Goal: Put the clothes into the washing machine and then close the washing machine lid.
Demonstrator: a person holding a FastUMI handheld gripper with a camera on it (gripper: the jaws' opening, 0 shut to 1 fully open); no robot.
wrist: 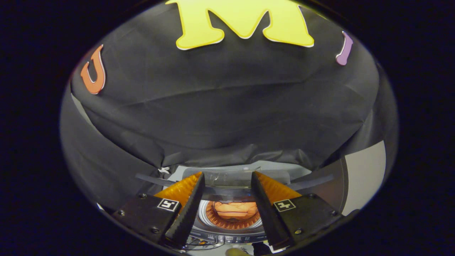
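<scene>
I look down over a top-loading washing machine. Its drum is uncovered, and orange clothes lie inside it, low between my two fingers. The see-through lid with a dark frame stands raised behind the drum, and its dark edge runs across just beyond my fingertips. My gripper is open, wide apart, with nothing pressed between the fingers. I cannot tell whether a finger touches the lid.
The machine's control panel runs along the near side below the drum. The black cloth wall hangs close behind the machine. A pale grey panel stands to the right of the machine.
</scene>
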